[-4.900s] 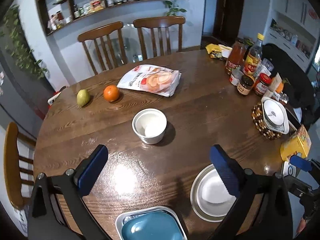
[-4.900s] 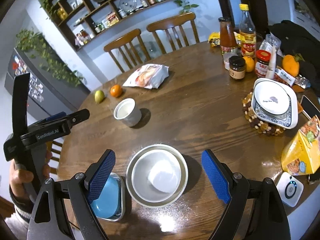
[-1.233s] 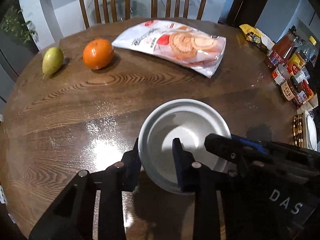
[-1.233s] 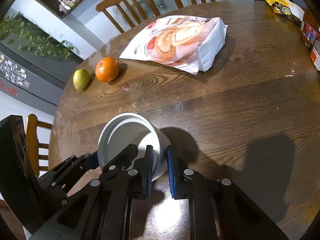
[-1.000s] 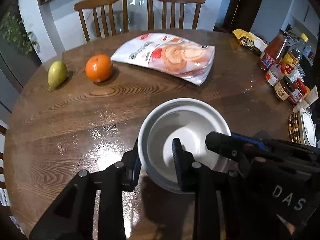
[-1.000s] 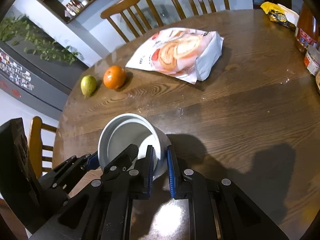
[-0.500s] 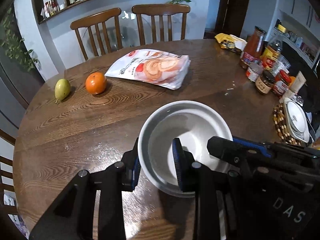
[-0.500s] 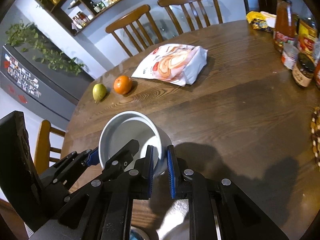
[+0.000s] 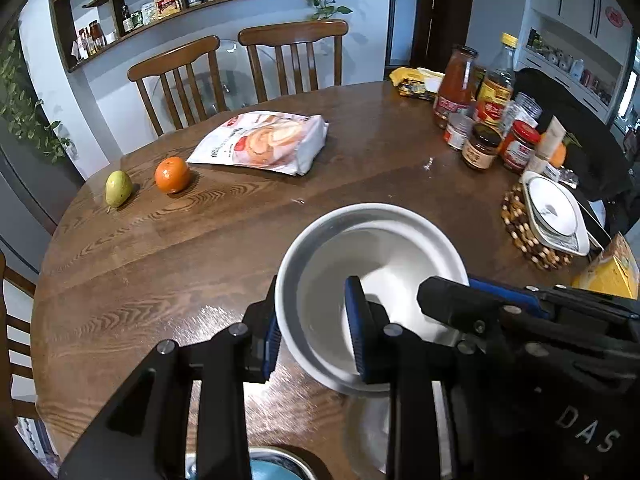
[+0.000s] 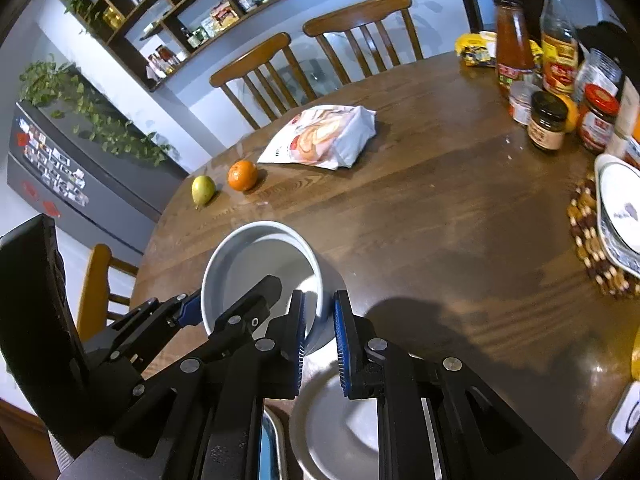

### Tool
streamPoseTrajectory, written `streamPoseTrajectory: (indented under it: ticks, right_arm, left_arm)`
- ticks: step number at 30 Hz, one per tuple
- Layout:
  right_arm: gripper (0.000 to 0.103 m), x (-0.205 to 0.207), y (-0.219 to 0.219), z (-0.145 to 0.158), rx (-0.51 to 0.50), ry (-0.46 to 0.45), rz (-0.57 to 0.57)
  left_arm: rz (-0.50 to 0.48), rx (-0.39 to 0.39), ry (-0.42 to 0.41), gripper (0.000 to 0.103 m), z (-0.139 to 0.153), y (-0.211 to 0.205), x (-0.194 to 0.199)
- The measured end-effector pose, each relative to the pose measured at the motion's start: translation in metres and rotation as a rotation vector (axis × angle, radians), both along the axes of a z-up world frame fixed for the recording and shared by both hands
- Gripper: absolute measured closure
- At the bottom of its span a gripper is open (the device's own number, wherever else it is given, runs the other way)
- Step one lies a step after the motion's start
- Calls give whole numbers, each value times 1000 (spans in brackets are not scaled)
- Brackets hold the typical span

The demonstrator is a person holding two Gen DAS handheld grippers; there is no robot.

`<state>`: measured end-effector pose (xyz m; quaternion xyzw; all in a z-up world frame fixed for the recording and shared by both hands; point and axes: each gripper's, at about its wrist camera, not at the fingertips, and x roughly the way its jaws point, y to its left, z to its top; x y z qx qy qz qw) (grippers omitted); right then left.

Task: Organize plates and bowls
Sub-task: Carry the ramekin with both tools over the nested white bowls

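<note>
Between my two grippers hangs the round white ceramic bowl (image 9: 372, 276), above the round wooden table (image 9: 224, 248). Beyond my fingers lies the white snack bag (image 9: 262, 142); left of it the orange (image 9: 172, 175), then the pear (image 9: 118, 188).

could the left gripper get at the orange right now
Probably not as things stand: the left gripper is clamped on the white bowl's rim, shared with the right gripper. The table path to the orange looks clear once the bowl is set down.

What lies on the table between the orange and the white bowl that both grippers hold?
Nothing: between the orange and the white bowl only bare wooden table shows, in both wrist views.
</note>
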<state>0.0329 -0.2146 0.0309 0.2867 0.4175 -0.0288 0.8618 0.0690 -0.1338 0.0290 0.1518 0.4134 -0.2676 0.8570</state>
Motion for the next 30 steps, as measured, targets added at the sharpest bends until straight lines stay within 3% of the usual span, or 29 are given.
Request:
streamPoseTrajectory:
  ticks: [13,30]
  right_arm:
    - [87,-50,-11,-10,21,28,9]
    - [87,-70,-11,-49,63,135,47]
  left_arm:
    - [3,22,38,76,-11,-13,-48]
    - [15,83,170,75,-54,-16,-69]
